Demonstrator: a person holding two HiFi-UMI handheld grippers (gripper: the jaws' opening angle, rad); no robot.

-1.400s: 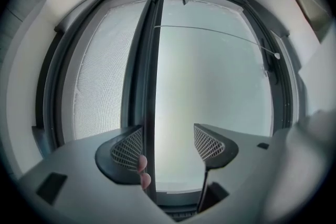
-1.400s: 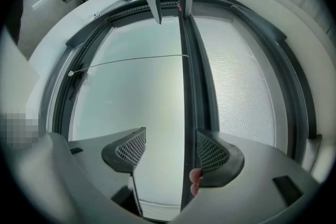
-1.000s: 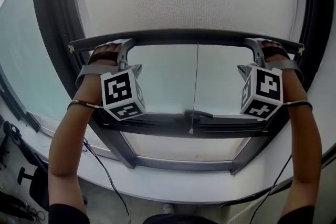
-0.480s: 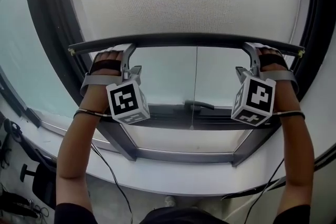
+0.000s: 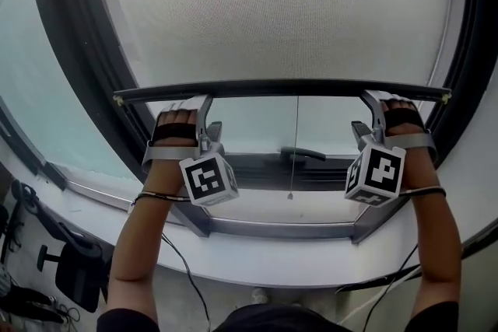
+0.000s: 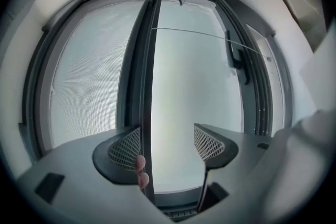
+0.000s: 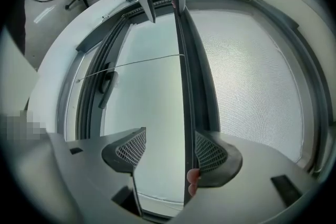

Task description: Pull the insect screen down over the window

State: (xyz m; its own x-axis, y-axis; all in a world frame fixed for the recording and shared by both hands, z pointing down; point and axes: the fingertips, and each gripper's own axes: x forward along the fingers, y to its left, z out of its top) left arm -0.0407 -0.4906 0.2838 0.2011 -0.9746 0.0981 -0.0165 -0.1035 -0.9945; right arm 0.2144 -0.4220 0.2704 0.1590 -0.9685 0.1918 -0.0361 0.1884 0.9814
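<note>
The grey mesh insect screen (image 5: 280, 12) covers the upper window, and its dark bottom bar (image 5: 280, 89) runs level across the frame. My left gripper (image 5: 204, 103) hooks over the bar near its left end, and my right gripper (image 5: 373, 102) does the same near its right end. In the left gripper view the bar (image 6: 148, 86) runs between the open jaws of my left gripper (image 6: 168, 147), against the left one. In the right gripper view the bar (image 7: 184, 86) lies against the right jaw of my open right gripper (image 7: 170, 152). A person's fingertips press on the bar beside each jaw.
A thin pull cord (image 5: 294, 144) hangs from the bar's middle. A dark window handle (image 5: 303, 154) sits on the lower sash. Below curves the white sill (image 5: 272, 256). An office chair (image 5: 70, 268) and cables lie on the floor at lower left.
Both grippers and the bottom bar have moved down together. The mesh now covers more of the window, and the gap above the lower sash has shrunk.
</note>
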